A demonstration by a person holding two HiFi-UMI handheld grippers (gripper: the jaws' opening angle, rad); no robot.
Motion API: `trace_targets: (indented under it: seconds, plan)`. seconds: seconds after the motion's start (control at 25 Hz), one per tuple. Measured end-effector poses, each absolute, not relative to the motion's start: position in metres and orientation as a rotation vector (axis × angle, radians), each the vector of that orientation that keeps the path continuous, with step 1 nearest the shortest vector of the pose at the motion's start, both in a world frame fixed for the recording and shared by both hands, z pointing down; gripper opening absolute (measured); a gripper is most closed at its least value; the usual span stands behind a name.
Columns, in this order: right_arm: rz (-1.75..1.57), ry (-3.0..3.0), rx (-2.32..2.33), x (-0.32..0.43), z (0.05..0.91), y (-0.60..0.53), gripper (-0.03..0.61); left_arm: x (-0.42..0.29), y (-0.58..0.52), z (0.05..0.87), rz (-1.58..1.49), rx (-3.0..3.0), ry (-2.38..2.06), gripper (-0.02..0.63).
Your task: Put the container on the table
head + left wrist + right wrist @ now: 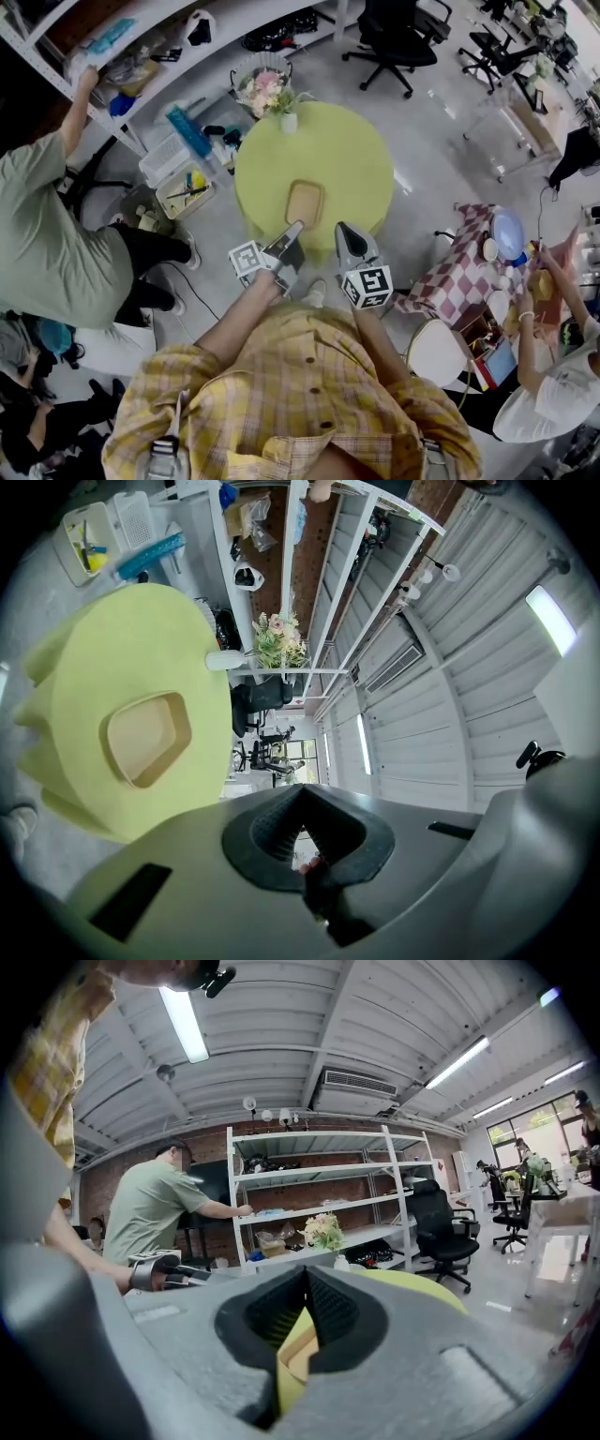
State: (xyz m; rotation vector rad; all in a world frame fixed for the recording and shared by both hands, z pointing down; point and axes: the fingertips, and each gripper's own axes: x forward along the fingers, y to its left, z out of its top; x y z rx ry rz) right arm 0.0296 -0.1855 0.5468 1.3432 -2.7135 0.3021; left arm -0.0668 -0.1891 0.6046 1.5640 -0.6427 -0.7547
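Shallow tan rectangular container (305, 202) sits on round yellow-green table (349, 155). Left gripper (296, 228) and right gripper (341, 229) both pressed together, empty, near it.

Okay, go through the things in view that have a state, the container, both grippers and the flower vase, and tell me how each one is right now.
Container: lying flat on the table, open side up, empty, nothing touching it.
Left gripper: shut, holding nothing.
Right gripper: shut, holding nothing.
Flower vase: upright at the table's far edge.
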Motion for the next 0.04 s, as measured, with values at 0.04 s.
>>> trace_targets:
  seconds: [0.04]
  plan:
    - [0.303, -2.716, 1.344, 0.0309, 0.5467, -0.1852, -0.002, -0.0661, -0.1888, 0.6051, -0.753, 1.566, -0.643, 0.005]
